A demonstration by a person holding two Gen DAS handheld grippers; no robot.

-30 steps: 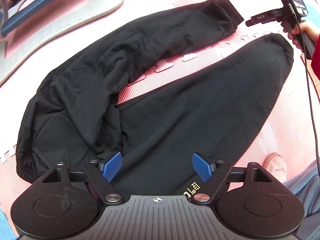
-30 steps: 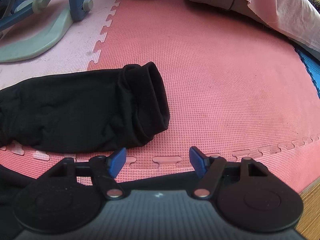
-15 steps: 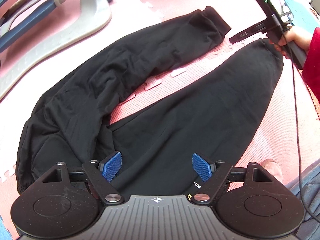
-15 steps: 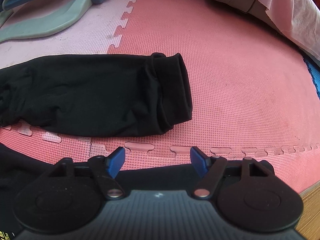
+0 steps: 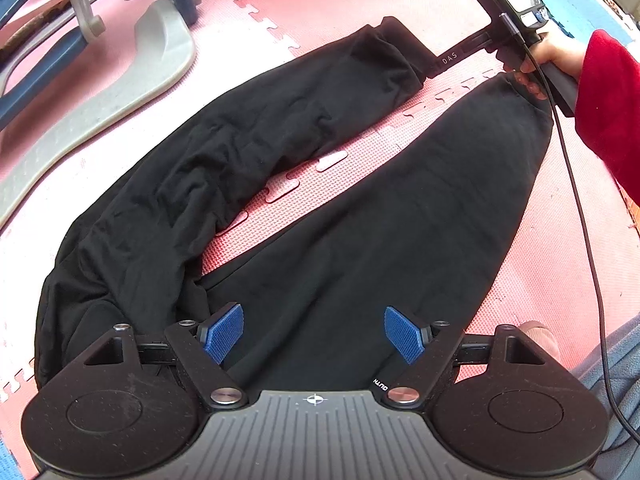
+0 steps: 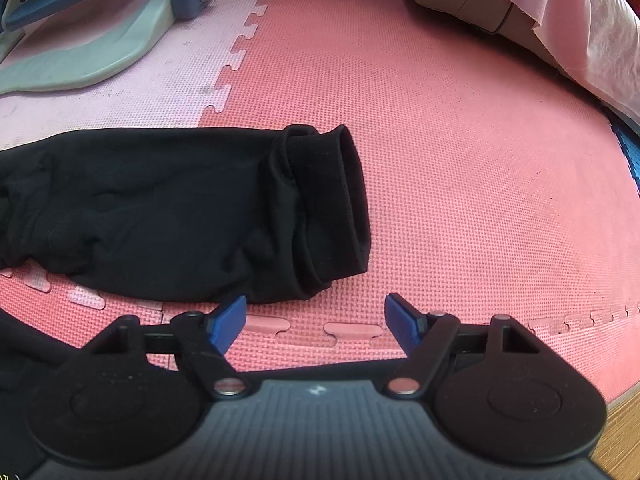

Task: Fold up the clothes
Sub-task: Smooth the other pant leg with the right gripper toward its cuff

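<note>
your left gripper (image 5: 314, 334) hovers with jaws spread over the waist end of the black pants (image 5: 360, 220), gripping nothing. your right gripper (image 6: 314, 320) is also spread and empty, with the far leg cuff (image 6: 328, 204) just ahead of its left fingertip. pants lie flat on the foam mat (image 6: 460, 160), legs splayed in a v. no fold made yet; looks like everything is left.

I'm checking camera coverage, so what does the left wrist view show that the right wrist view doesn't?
Only the left wrist view shows the whole pair of black sweatpants, both legs spread apart, and the red-sleeved hand. Only the right wrist view shows the pink draped cloth. Both show the far leg's ribbed cuff, the pink foam mat and open blue fingers.
</note>
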